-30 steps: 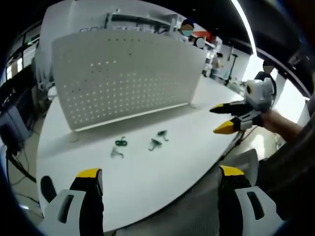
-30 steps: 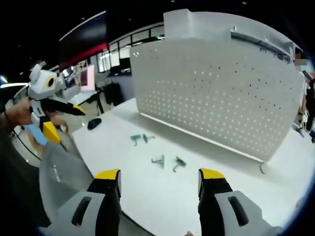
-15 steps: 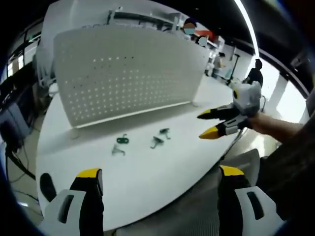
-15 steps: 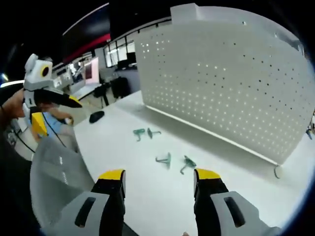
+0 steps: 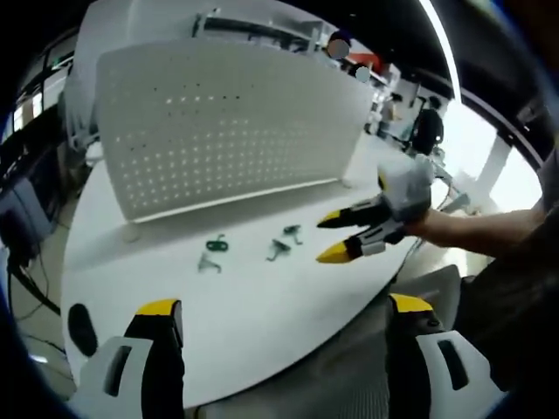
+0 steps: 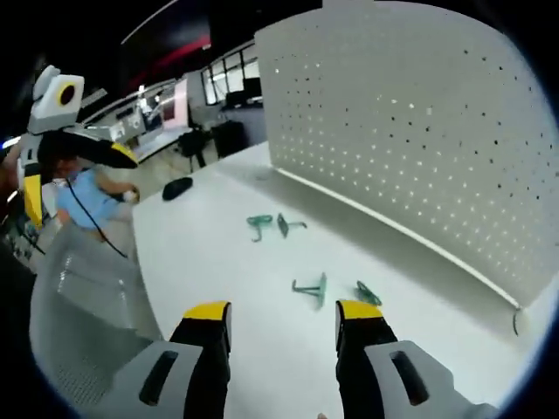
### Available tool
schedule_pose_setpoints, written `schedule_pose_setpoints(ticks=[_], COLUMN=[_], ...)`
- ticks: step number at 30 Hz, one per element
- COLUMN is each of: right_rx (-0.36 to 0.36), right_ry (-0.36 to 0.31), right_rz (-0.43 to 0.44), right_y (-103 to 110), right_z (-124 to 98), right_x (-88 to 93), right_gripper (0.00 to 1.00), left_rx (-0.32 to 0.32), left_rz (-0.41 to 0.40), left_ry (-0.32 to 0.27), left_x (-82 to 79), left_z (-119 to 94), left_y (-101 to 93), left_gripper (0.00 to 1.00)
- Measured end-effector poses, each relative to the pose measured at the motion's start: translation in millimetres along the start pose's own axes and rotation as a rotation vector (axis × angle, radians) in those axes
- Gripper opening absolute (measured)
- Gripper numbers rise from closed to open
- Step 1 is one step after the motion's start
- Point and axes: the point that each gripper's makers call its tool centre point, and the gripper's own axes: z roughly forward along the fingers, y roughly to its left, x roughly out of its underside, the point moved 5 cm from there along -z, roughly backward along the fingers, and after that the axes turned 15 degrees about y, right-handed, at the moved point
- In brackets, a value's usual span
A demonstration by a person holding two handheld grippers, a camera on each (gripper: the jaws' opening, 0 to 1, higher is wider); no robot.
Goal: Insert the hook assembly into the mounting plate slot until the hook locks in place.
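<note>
Since a second ago my right gripper (image 5: 332, 237) has swung in from the table's far side and now hangs low over the hooks; in the right gripper view the hooks have grown larger, so that camera has closed in on them. My left gripper (image 6: 83, 175) hangs back off the table edge, jaws spread and holding nothing.

Right jaws are also spread and empty, with the nearest hook (image 6: 311, 287) lying flat on the table (image 6: 210, 262) just ahead of the tips. A second hook (image 6: 367, 293) lies just beside it, and two more (image 6: 271, 225) sit further off toward the table's end. The pegboard (image 6: 410, 140) stands upright behind them all, none of the hooks yet in it.

I judge this to be the reach for the first hook. To do it well I would come down with the jaws straddling the hook's stem, not its bent end, and pinch it alone, clear of its neighbour. I should grip so the prongs point away from the jaws, ready to meet the holes. I cannot tell from here which way the prongs lie, so I would ease closer before closing.
</note>
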Motion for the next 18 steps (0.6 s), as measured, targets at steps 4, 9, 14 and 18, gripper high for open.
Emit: schedule_pose_setpoints(ticks=[4,9,14,18], right_rx=[0.011,-0.018,-0.006,-0.004], right_ry=[0.015,0.033,0.085,0.103], right_rz=[-0.018,0.007,-0.035,-0.041], right_y=[-4,-7,-11,-17], right_z=[15,34,49,57], right_x=[0.8,-0.8,-1.4,-4.2], right_gripper=[0.45,0.42,0.40,0.39], left_rx=[-0.005,-0.006,0.000,0.004], left_rz=[-0.003,-0.003,-0.003,-0.003], left_ry=[0.004,0.009,0.018,0.016], left_x=[1.5,1.7,2.3,0.6], left_z=[0,2,6,5], left_y=[2.3,3.5,4.7,5.9], left_gripper=[0.98,0.98,0.98,0.98])
